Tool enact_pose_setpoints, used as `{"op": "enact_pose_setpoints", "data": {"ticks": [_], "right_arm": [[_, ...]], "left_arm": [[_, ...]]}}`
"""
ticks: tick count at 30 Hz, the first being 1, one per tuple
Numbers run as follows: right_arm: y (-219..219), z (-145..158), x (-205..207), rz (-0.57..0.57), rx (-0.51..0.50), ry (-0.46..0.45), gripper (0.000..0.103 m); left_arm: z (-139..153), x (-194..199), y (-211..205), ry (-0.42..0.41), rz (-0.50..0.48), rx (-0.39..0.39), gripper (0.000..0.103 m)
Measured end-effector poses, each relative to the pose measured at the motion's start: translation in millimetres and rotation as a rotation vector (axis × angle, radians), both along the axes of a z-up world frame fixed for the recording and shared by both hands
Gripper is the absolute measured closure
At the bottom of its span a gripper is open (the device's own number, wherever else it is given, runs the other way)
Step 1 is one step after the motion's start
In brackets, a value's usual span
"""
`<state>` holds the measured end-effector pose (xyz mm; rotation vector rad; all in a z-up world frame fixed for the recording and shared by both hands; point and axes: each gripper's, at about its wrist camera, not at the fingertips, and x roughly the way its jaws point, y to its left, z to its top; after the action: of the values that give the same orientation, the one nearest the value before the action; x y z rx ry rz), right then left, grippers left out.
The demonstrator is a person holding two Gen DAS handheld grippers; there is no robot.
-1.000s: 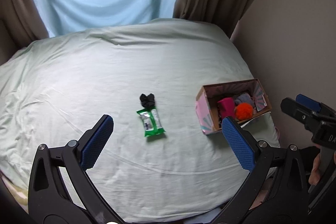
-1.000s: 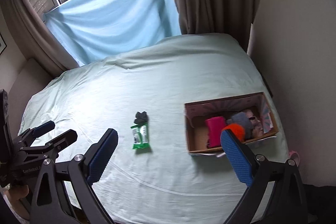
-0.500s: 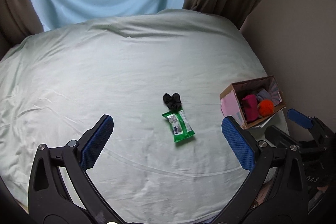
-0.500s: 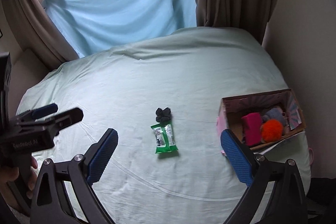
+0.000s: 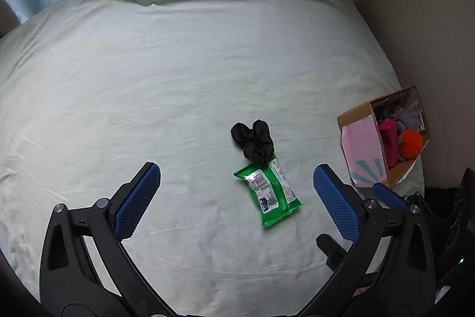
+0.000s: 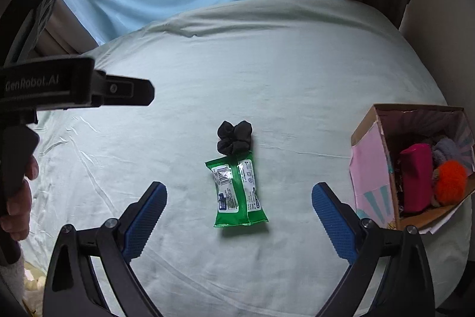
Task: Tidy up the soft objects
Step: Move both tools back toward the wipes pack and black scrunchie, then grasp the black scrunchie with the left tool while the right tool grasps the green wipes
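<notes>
The green wipes packet (image 5: 267, 193) lies flat on the pale green bedsheet (image 5: 148, 79), its long axis running away from the cameras, the far short end touching a black scrunchie (image 5: 253, 141); in the left wrist view the packet's near end slants rightward, whereas in the right wrist view the packet (image 6: 236, 194) looks almost straight, with the scrunchie (image 6: 234, 137) at its top; the left gripper (image 5: 237, 199) hangs above the sheet with its jaws spread wide and nothing between them; the right gripper (image 6: 239, 208) is likewise wide apart and holds nothing, the packet showing between its blue pads (image 6: 334, 221); well to the right stands a cardboard box (image 6: 369, 168) with a pink side, near the bed's edge; the right wrist view looks into it, showing a magenta cloth (image 6: 415, 177), an orange pom-pom (image 6: 451, 181) and a grey soft item (image 6: 445, 150); the left wrist view shows the box (image 5: 360, 147) smaller, its contents hard to sort out; only the right wrist view shows the hand (image 6: 17, 198) on the left gripper's handle, cut off at the frame edge; the packet's print is too small to read.
</notes>
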<state>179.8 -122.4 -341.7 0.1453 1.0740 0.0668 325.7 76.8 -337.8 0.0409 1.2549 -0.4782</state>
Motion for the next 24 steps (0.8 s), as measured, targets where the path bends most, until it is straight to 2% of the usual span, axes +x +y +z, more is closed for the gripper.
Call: {"op": "enact_pose_setpoints", "data": {"ticks": [6, 9, 13, 16, 17, 18, 19, 20, 22, 23, 24], "right_arm": [[11.8, -63.1, 15.0, 0.031, -0.024, 0.036, 0.006], [19.3, -82.7, 21.5, 0.047, -0.035, 0.045, 0.006], [28.2, -107.9, 30.2, 0.054, -0.054, 0.049, 0.016], [29.3, -122.9, 37.5, 0.038, -0.06, 0.062, 0.017], [29.1, -126.8, 39.5, 0.033, -0.06, 0.067, 0.017], [28.9, -130.2, 41.2, 0.03, -0.06, 0.072, 0.025], [29.1, -133.5, 42.7, 0.032, -0.062, 0.081, 0.034], [29.9, -137.0, 44.0, 0.036, -0.069, 0.092, 0.038], [32.0, -139.7, 44.7, 0.053, -0.073, 0.096, 0.047], [33.5, -139.0, 44.7, 0.059, -0.088, 0.093, 0.048], [35.6, -137.6, 44.1, 0.065, -0.098, 0.089, 0.051]], "left_arm": [[-62.3, 26.4, -35.5, 0.065, -0.104, 0.005, 0.005], [-90.4, 37.6, -50.3, 0.098, -0.142, -0.01, 0.007], [-125.5, 46.9, -65.8, 0.149, -0.18, -0.023, 0.01], [-147.3, 50.2, -75.0, 0.181, -0.208, -0.005, 0.02], [-154.8, 50.5, -77.1, 0.192, -0.217, 0.004, 0.028], [-160.7, 50.3, -79.4, 0.197, -0.226, 0.016, 0.034], [-165.2, 49.8, -81.1, 0.195, -0.231, 0.027, 0.036], [-166.9, 49.5, -82.0, 0.185, -0.236, 0.033, 0.039], [-166.6, 49.6, -84.4, 0.168, -0.253, 0.034, 0.053], [-166.0, 50.1, -85.6, 0.164, -0.26, 0.039, 0.069], [-166.0, 51.9, -86.0, 0.16, -0.257, 0.059, 0.078]]}}
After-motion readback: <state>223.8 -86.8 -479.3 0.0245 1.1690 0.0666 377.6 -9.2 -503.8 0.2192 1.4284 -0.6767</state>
